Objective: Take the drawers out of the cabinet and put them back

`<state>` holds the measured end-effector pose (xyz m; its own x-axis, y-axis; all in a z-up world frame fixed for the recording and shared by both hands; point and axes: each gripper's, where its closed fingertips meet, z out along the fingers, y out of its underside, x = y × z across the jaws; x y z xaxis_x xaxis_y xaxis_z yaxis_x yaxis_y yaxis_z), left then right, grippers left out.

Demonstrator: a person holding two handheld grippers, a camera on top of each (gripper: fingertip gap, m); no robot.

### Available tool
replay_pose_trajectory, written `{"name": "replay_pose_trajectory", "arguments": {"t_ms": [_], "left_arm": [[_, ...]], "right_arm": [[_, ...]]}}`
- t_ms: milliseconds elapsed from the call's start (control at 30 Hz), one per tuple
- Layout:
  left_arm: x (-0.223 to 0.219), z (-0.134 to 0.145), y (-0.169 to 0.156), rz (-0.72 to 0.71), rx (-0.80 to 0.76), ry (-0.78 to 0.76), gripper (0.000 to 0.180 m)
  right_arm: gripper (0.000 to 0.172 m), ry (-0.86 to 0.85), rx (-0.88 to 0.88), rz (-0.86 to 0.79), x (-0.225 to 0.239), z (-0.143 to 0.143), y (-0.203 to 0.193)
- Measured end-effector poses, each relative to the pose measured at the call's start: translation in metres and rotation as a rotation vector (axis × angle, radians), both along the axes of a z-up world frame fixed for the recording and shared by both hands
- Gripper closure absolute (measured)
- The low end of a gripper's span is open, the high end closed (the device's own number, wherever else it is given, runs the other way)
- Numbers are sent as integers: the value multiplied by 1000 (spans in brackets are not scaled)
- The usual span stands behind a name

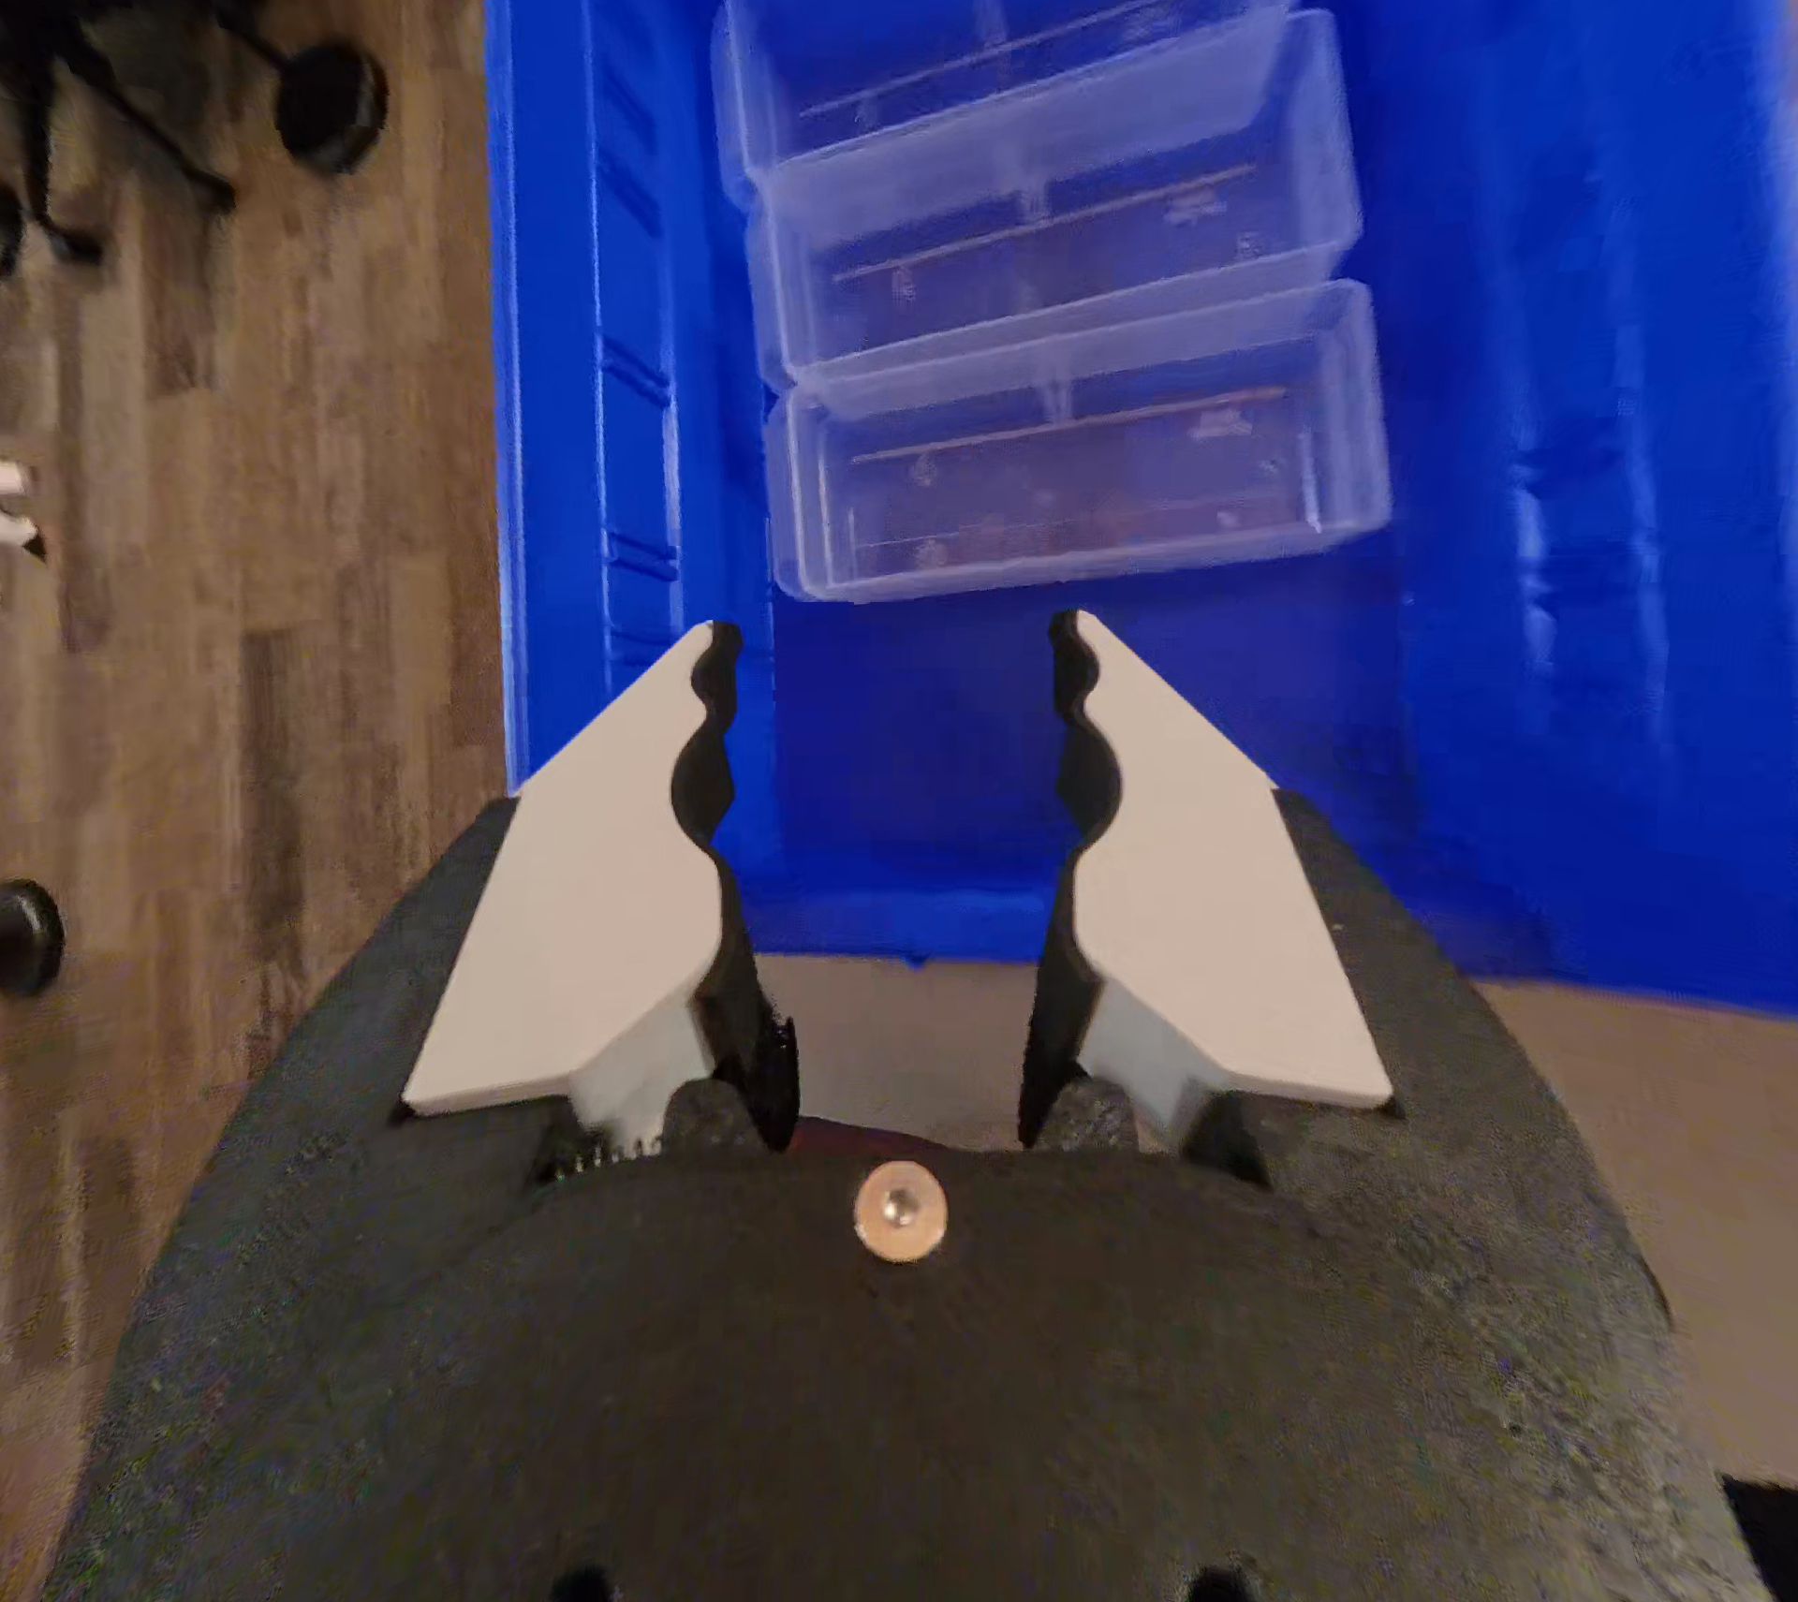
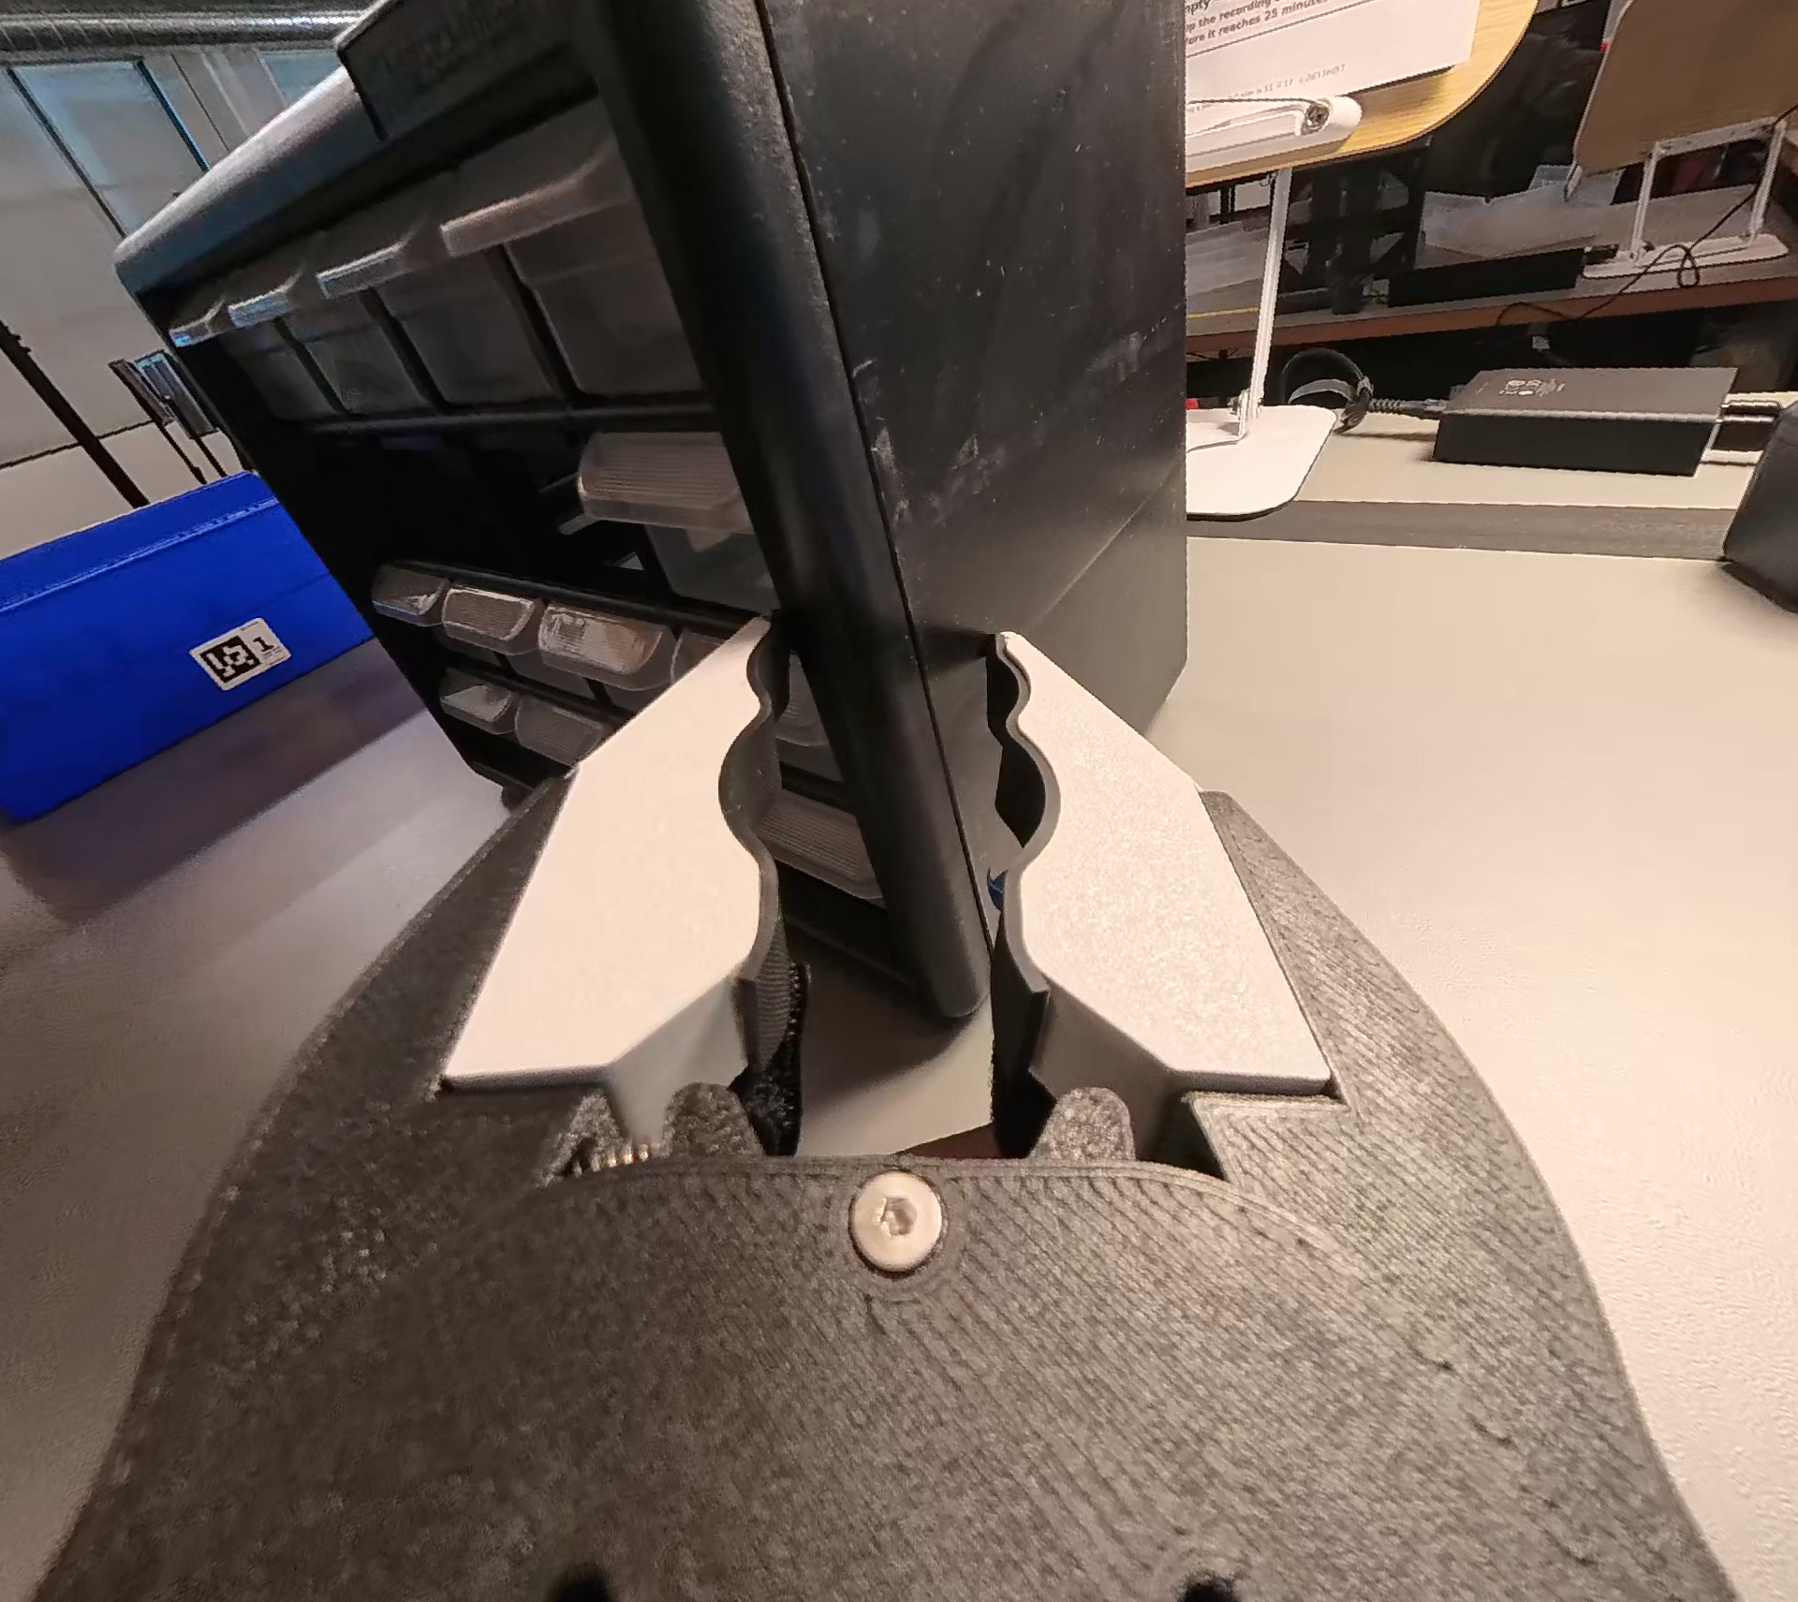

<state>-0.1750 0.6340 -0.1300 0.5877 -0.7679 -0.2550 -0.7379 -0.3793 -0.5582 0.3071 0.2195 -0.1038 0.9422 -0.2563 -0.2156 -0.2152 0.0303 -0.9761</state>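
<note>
The left gripper (image 1: 893,631) hung wide and empty above the bin (image 1: 1557,388), three clear drawers (image 1: 1070,427) just ahead. The right gripper (image 2: 881,660) straddled the cabinet (image 2: 973,291) corner, seemingly steadying it; contact unclear.

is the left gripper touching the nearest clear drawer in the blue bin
Apart. In the left wrist view, bare blue bin floor shows between the open left gripper and nearest clear drawer.
</note>
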Motion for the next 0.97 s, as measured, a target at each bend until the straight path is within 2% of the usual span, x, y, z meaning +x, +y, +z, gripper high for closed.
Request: {"name": "replay_pose_trajectory", "arguments": {"t_ms": [33, 133, 233, 400, 433, 500, 600, 733, 867, 933, 967], "left_arm": [[2, -7, 11, 28, -25, 2, 115], [10, -18, 37, 109, -70, -23, 123], [6, -30, 61, 203, -64, 45, 132], [2, -64, 67, 208, -110, 213, 148], [0, -67, 67, 198, -99, 243, 160], [0, -62, 69, 185, -52, 266, 160], [-4, -29, 67, 168, 83, 306, 164], [-7, 56, 58, 181, 315, 268, 167], [15, 139, 30, 107, 450, 70, 167], [38, 166, 4, 25, 464, -34, 167], [53, 171, -14, -33, 440, -80, 167]], "right_arm": [[130, 0, 1, 0, 0, 0, 0], [130, -2, 2, 0, 0, 0, 0], [130, -2, 1, 4, 1, 0, 0], [129, -5, 0, 16, 1, 0, 0], [129, -4, -1, 18, 1, 0, 0], [129, -6, -4, 22, 1, 0, 0], [129, -5, -4, 27, 1, 0, 0], [129, -6, -6, 29, 1, 0, 0], [129, -4, -8, 33, 0, 0, 0], [129, -5, -8, 34, 0, 0, 0], [129, -5, -7, 34, 0, 0, 0]]}}
